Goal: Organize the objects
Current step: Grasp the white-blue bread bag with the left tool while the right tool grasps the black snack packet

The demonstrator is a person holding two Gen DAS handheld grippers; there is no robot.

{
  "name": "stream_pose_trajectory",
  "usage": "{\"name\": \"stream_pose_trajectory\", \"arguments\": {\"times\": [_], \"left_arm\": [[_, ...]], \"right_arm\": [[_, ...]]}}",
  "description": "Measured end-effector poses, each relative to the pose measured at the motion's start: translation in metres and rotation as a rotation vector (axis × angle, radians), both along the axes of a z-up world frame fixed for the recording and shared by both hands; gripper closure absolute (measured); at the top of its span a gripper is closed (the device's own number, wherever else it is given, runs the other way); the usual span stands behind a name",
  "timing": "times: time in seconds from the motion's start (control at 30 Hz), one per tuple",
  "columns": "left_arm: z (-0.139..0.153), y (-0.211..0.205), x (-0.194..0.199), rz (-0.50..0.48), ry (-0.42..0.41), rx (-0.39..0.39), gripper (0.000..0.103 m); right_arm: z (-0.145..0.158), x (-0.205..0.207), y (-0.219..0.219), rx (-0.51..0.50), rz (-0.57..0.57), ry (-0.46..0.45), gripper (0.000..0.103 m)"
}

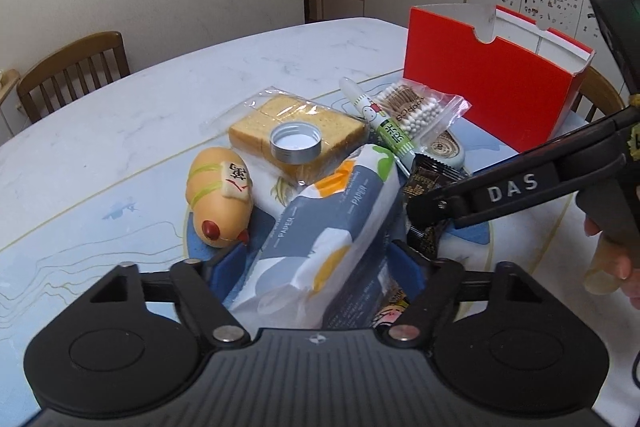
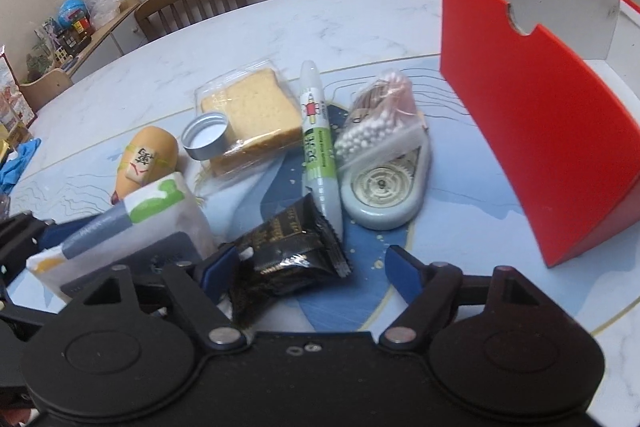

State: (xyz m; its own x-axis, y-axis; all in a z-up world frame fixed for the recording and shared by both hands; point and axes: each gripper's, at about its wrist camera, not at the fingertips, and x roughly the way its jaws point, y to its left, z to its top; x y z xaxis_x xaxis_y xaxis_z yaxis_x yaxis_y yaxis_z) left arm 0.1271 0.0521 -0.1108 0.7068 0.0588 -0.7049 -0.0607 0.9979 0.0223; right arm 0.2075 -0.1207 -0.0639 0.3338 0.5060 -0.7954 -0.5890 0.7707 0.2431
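Jaws of the left gripper (image 1: 316, 259) are straddling the white, grey and yellow paper tissue pack (image 1: 328, 227), blue pads seemingly pressing its sides; the right gripper (image 2: 312, 267) is standing apart around the black foil snack packet (image 2: 296, 251), only its left pad touching. Both hands are picking from the pile on the marble table (image 1: 160, 75). Next probably comes lifting toward the open red cardboard box (image 1: 492, 87). The pack's long axis is running away from the left camera, tilted rightward
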Motion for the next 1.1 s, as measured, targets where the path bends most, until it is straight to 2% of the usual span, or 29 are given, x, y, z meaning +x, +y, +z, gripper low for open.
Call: {"name": "stream_pose_trajectory", "arguments": {"times": [0.2,0.4,0.47,0.53,0.57,0.67,0.87,1.1], "left_arm": [[0.003,-0.002,-0.003,-0.007,-0.009,-0.007,0.052],[0.010,-0.002,-0.004,0.010,-0.006,-0.024,0.063],[0.013,-0.001,-0.005,0.008,-0.012,-0.029,0.064],[0.017,-0.001,-0.007,0.004,-0.020,-0.036,0.065],[0.019,-0.001,-0.008,0.002,-0.024,-0.041,0.066],[0.024,-0.001,-0.011,0.003,-0.035,-0.053,0.067],[0.040,-0.004,-0.014,0.009,-0.053,-0.065,0.068],[0.064,-0.013,-0.013,0.000,-0.059,-0.086,0.068]], "right_arm": [[0.001,-0.002,0.001,0.020,-0.012,0.029,0.047],[0.007,-0.003,-0.004,0.053,-0.066,0.073,0.063],[0.011,-0.005,-0.006,0.060,-0.072,0.063,0.069],[0.015,-0.008,-0.009,0.072,-0.069,0.049,0.081],[0.018,-0.009,-0.010,0.078,-0.072,0.049,0.084],[0.024,-0.012,-0.013,0.089,-0.054,0.035,0.089],[0.040,-0.020,-0.023,0.113,-0.036,-0.005,0.094],[0.067,-0.021,-0.046,0.134,-0.036,-0.044,0.095]]}}
